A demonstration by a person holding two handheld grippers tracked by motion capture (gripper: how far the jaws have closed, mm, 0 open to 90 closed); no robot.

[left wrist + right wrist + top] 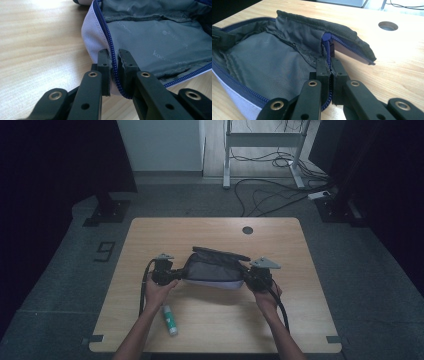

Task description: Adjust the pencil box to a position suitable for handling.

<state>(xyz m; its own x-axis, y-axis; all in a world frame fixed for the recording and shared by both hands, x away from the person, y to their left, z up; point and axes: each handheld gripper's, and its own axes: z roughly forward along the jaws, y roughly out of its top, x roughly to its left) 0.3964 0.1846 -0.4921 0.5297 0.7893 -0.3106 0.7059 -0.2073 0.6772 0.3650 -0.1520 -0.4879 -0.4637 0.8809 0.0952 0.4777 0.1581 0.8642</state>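
Note:
A soft pouch (214, 269) with grey lining, a blue zipper and a pale outer side lies open at the middle of the wooden table (150, 235). My left gripper (165, 271) holds its left end; in the left gripper view the jaws are shut on the pouch's zipper edge (113, 60), with my left gripper (113, 53) pinching the blue teeth. My right gripper (256, 274) holds the right end. In the right gripper view my right gripper (329, 62) is shut on the zipper edge (327, 48) just below the zipper slider (327, 37). The grey lining (262, 65) gapes wide.
A white glue stick with a green label (169, 319) lies on the table near the person's left forearm. A round cable hole (247, 230) sits near the table's far edge. Cables and a desk frame (260, 150) stand on the floor beyond.

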